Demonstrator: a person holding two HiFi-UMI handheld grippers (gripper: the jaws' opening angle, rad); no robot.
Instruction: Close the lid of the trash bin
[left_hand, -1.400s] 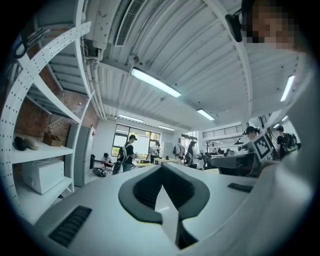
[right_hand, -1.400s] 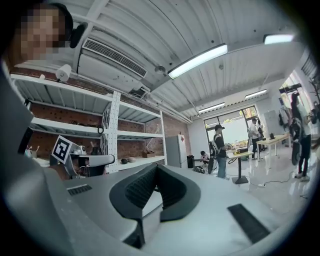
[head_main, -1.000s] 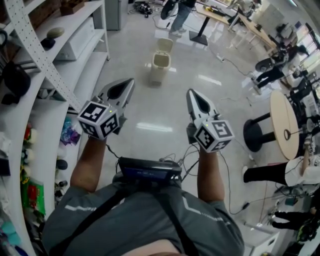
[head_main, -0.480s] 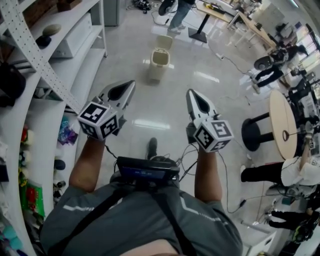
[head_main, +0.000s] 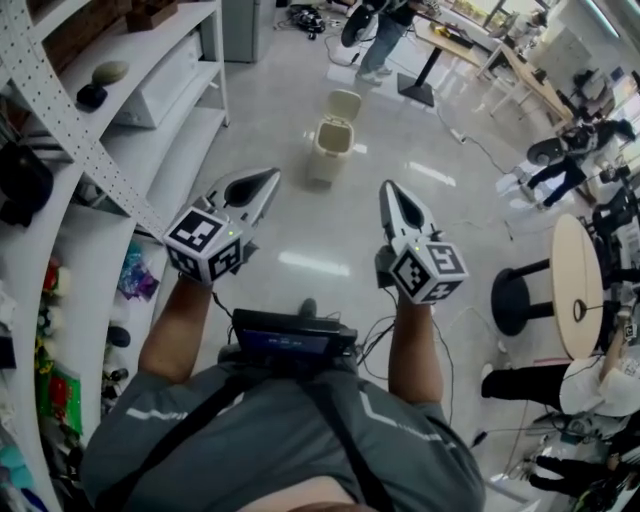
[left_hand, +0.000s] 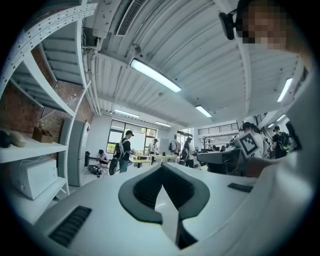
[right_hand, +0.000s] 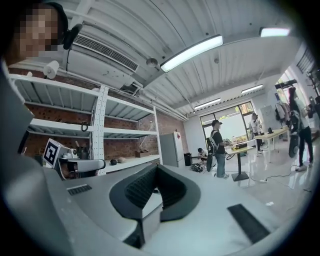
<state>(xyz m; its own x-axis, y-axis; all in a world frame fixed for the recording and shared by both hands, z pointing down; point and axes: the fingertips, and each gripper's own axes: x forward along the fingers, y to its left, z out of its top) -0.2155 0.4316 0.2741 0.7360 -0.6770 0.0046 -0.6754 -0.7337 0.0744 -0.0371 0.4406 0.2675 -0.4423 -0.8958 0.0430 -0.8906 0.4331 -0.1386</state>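
Note:
A beige trash bin (head_main: 330, 152) stands on the shiny floor well ahead of me, its lid (head_main: 345, 103) tipped up and back. My left gripper (head_main: 266, 180) and right gripper (head_main: 389, 190) are held side by side at chest height, pointing forward toward the bin and far short of it. Both are shut with nothing between the jaws. In the left gripper view the left gripper (left_hand: 162, 169) shows closed tips against the room beyond, and the right gripper view shows the right gripper (right_hand: 156, 169) the same way. Neither gripper view takes in the bin.
White shelving (head_main: 130, 130) with small objects runs along the left. At the right are a black stool (head_main: 520, 295) and a round table (head_main: 578, 270). A person (head_main: 385, 40) stands beyond the bin near a desk. Cables trail on the floor (head_main: 470, 140).
The bin has shifted slightly in the head view as I walk toward it; a foot shows below. Both grippers keep their pose and stay shut.

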